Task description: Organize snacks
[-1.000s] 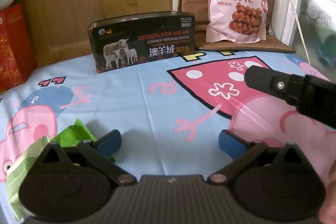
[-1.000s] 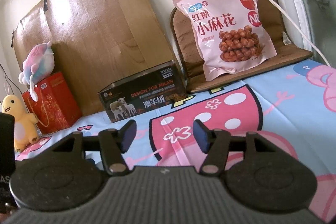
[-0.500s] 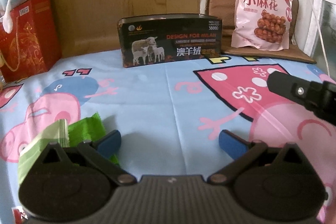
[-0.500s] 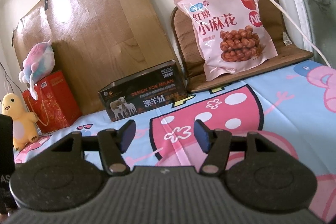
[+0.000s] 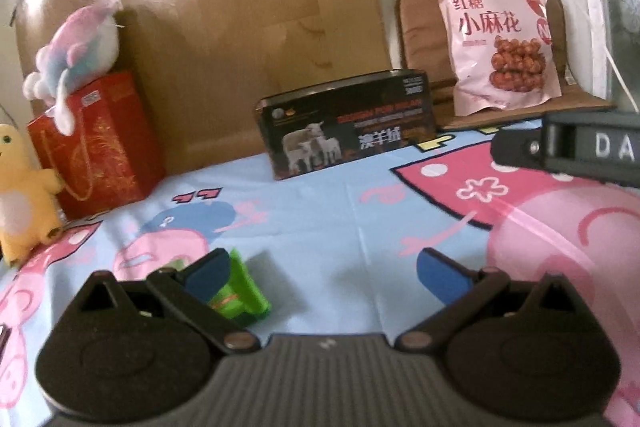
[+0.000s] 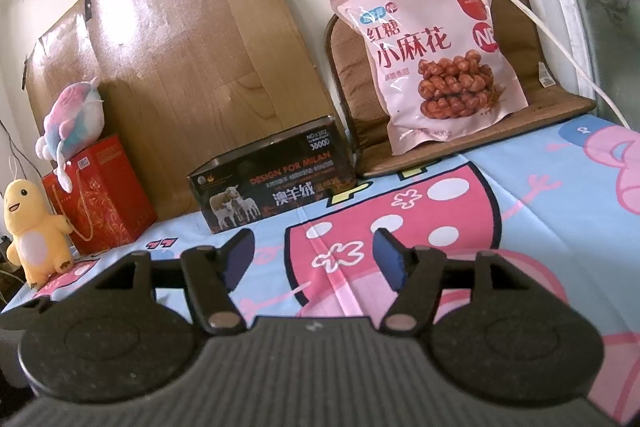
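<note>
A green snack packet (image 5: pixel 240 297) lies on the cartoon sheet (image 5: pixel 320 219), partly hidden behind my left gripper's left finger. My left gripper (image 5: pixel 322 269) is open and empty, just above the sheet, with the packet at its left fingertip. A big pink snack bag (image 5: pixel 494 43) leans upright on a brown cushion at the back right; it also shows in the right wrist view (image 6: pixel 430 57). My right gripper (image 6: pixel 314 253) is open and empty above the sheet. Part of it shows at the right edge of the left wrist view (image 5: pixel 576 151).
A black box with sheep (image 5: pixel 346 129) stands at the back middle, also in the right wrist view (image 6: pixel 274 183). A red gift bag (image 5: pixel 96 143) with a plush toy on top and a yellow plush (image 5: pixel 22 195) stand at the left. A cardboard sheet (image 5: pixel 240 19) leans on the wall.
My left gripper has swung left and tilted up, so the gift bag and plush toys came into view. The green packet now sits nearer its left finger. The right gripper barely moved.
</note>
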`<state>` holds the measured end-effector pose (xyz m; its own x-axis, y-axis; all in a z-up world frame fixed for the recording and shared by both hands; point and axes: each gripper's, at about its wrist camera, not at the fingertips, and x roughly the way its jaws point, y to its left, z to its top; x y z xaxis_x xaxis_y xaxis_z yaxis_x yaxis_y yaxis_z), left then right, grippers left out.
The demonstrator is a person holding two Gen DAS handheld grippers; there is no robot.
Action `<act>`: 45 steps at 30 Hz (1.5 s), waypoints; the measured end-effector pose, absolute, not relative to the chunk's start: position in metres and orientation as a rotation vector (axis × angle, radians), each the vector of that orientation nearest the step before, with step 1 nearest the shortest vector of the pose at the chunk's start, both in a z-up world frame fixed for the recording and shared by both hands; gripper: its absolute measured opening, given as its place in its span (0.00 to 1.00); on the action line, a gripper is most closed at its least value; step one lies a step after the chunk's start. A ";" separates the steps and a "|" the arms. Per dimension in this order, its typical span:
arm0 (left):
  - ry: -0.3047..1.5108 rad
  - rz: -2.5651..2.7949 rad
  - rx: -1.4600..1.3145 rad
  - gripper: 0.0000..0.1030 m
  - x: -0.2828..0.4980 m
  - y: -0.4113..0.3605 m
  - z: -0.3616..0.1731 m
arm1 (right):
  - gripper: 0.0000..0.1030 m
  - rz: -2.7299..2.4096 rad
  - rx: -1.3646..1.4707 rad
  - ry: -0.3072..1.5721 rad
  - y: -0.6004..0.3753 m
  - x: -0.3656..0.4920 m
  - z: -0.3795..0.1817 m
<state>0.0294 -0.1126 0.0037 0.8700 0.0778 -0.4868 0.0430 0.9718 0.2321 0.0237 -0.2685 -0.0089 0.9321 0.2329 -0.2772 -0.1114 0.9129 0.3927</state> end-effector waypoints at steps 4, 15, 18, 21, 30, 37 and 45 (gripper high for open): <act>0.485 0.021 0.192 1.00 0.005 -0.099 0.007 | 0.67 0.179 0.388 0.325 -0.270 0.024 -0.009; 0.343 -0.201 0.031 0.93 -0.074 -0.021 0.026 | 0.67 0.211 0.352 0.341 -0.265 0.024 -0.009; 0.374 -0.155 0.002 0.97 -0.077 0.009 0.034 | 0.67 0.278 0.345 0.398 -0.259 0.028 -0.007; 0.438 -0.105 -0.095 0.97 -0.063 0.044 0.041 | 0.67 0.464 0.327 0.463 -0.235 0.026 -0.004; 0.809 -0.320 -0.634 0.74 0.027 0.117 0.012 | 0.46 0.787 0.154 0.571 -0.138 0.039 0.019; 0.778 -0.365 -0.771 0.74 0.033 0.131 -0.002 | 0.23 0.861 0.325 0.751 -0.134 0.068 0.003; 0.761 -0.431 -0.777 0.73 0.049 0.123 0.018 | 0.17 0.910 0.406 0.732 -0.143 0.066 0.020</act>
